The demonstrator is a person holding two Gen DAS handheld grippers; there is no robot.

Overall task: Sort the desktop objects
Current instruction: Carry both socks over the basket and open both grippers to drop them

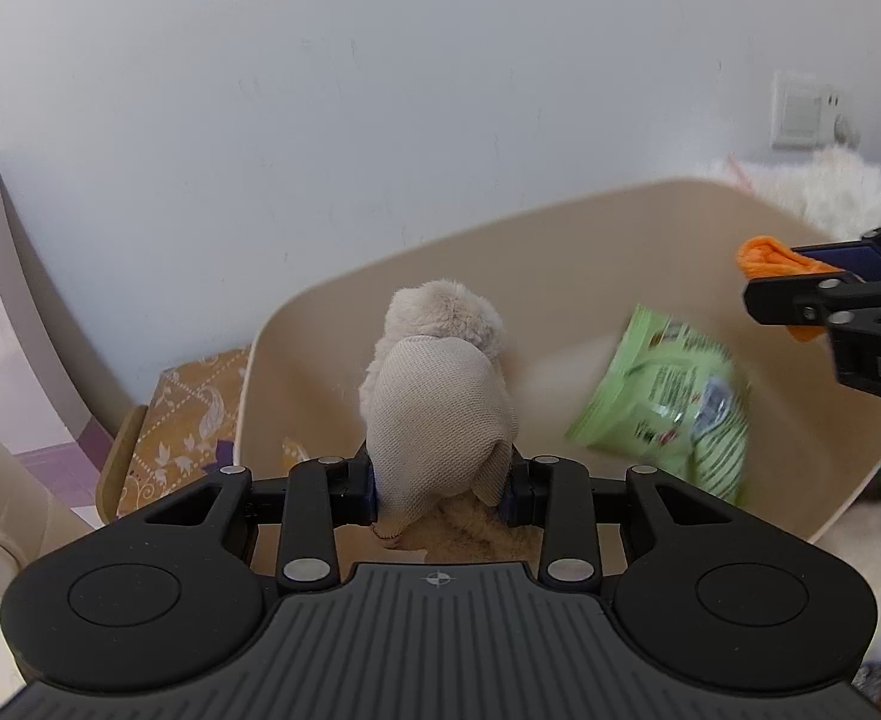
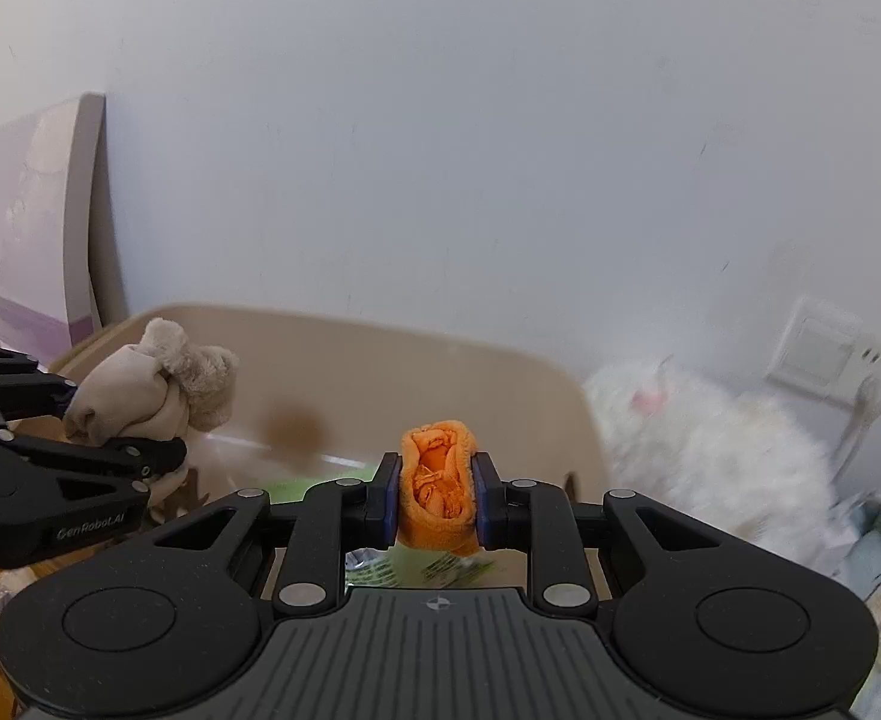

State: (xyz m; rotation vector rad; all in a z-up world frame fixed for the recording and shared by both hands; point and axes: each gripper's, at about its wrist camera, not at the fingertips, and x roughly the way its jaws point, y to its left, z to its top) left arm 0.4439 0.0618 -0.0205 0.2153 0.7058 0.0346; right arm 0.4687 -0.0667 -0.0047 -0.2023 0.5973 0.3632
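Observation:
My left gripper [image 1: 440, 495] is shut on a beige plush toy [image 1: 440, 396] and holds it over the beige plastic bin [image 1: 560, 240]. My right gripper [image 2: 435, 501] is shut on a rolled orange cloth [image 2: 438, 483] and holds it above the same bin [image 2: 380, 348]. A green snack packet [image 1: 668, 402] lies in the bin, blurred. In the right wrist view the left gripper [image 2: 134, 450] and its plush toy [image 2: 152, 390] are at the left. In the left wrist view the right gripper [image 1: 800, 285] and the orange cloth [image 1: 764, 255] are at the right.
A white fluffy item [image 2: 710, 450] lies right of the bin under a wall socket [image 2: 824, 354]. A patterned yellow cloth [image 1: 182, 420] lies left of the bin. A pale board [image 2: 50, 216] leans on the wall at the left.

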